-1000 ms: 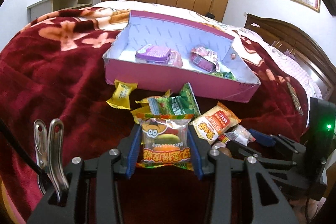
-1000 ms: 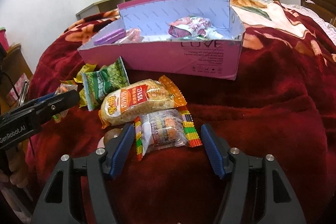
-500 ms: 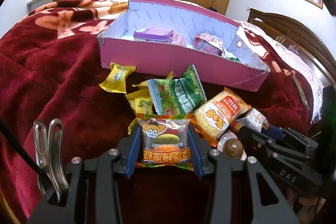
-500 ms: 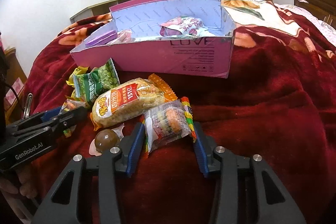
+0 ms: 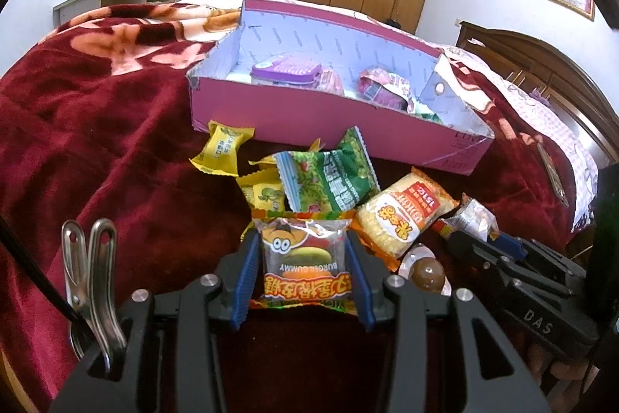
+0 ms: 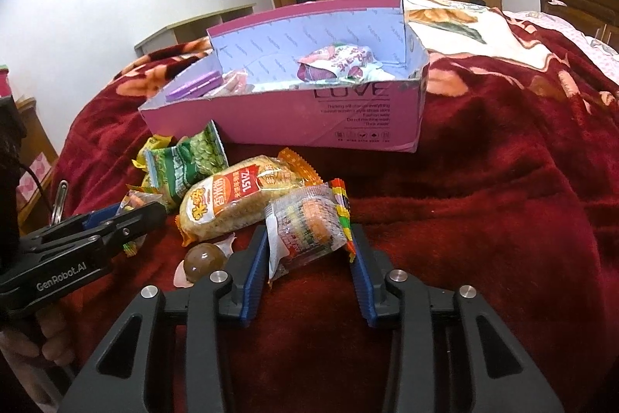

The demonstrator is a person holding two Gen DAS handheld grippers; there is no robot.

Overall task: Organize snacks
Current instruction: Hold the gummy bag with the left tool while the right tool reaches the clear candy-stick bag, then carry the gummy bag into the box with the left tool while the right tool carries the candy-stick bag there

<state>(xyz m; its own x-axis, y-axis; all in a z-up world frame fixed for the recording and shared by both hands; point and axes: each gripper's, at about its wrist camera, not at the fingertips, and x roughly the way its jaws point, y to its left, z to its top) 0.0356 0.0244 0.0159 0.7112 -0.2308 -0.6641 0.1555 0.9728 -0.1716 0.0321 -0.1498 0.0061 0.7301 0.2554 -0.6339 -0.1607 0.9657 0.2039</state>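
Left wrist view: left claw [image 5: 301, 281] clamps the light, crinkly gummy packet [image 5: 305, 264] by its side seams; right claw [image 6: 309, 258] is closing around a slippery clear-wrapped snack [image 6: 305, 231], both on the bed below the pink box [image 6: 294, 119].

We cannot read the small print on the pink box [image 6: 359, 120]; a green packet [image 5: 329, 180] partly hides the yellow packet [image 5: 265, 194].

A pink box [image 5: 332, 126] sits open on the red bed blanket [image 5: 96, 142], holding a purple tin [image 5: 286, 70] and a pink packet [image 5: 383, 86]. Before it lie yellow candies [image 5: 222, 153], a green pea bag [image 5: 329, 180], an orange rice-cracker pack [image 5: 402, 215], a burger gummy pouch [image 5: 305, 266], a clear rainbow-edged pouch [image 6: 309, 227] and a brown ball [image 5: 427, 273].
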